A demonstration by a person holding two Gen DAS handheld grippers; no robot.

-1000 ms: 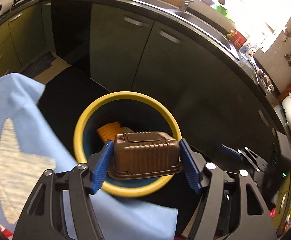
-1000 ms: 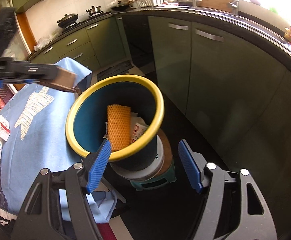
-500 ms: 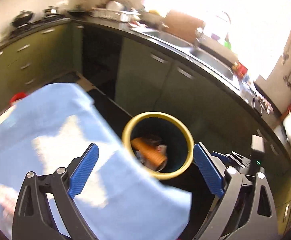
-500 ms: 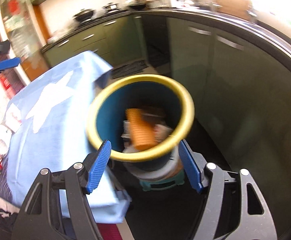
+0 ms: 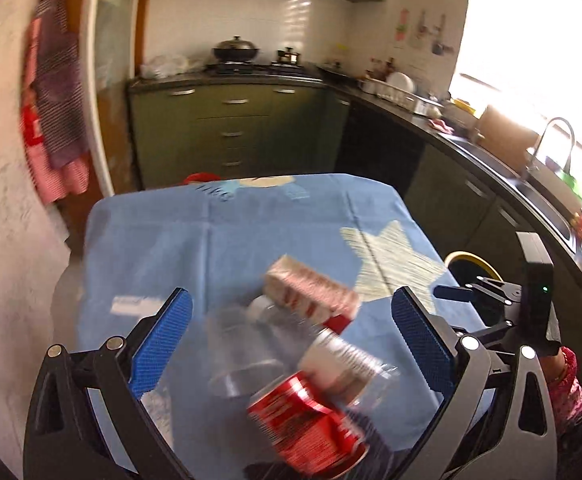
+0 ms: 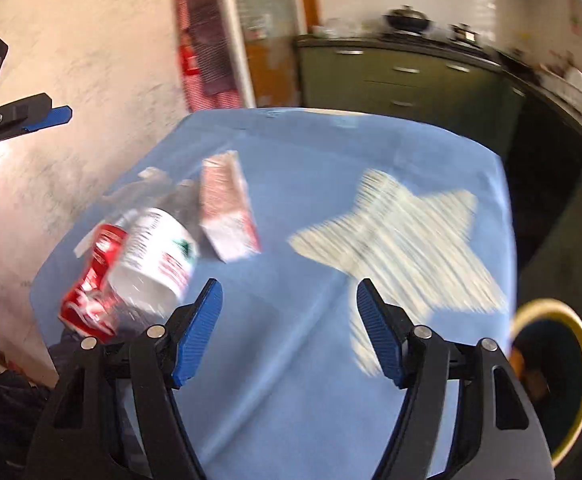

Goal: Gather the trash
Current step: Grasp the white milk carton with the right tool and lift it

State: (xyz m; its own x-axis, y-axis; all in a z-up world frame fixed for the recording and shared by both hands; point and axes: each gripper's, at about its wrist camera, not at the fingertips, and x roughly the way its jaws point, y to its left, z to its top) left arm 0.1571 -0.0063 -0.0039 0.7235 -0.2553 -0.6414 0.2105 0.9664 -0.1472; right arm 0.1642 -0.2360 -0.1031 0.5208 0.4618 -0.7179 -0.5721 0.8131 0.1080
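Observation:
Trash lies on the blue star-print tablecloth (image 5: 275, 220): a crushed red can (image 5: 311, 428), a clear bottle (image 5: 343, 360) with a white label, a pink-and-red carton (image 5: 311, 292) and a clear plastic cup (image 5: 239, 356). My left gripper (image 5: 290, 294) hovers above this pile with its jaws opening wide; the pads touch nothing. My right gripper (image 6: 287, 285) hangs open over bare cloth, right of the bottle (image 6: 155, 260), can (image 6: 91, 296) and carton (image 6: 227, 216). The yellow-rimmed bin (image 6: 555, 380) stands beside the table at the lower right, with orange trash inside.
A white paper slip (image 5: 135, 304) lies on the cloth at the left. A rough plaster wall (image 6: 71, 60) runs along the table's left side. Dark green kitchen cabinets (image 5: 231, 128) and a counter with a sink (image 5: 531, 176) line the back and right.
The left gripper held a brown plastic tub over the bin; the tub is gone and its jaws stand wider. Both grippers swung from the bin to the table with the trash.

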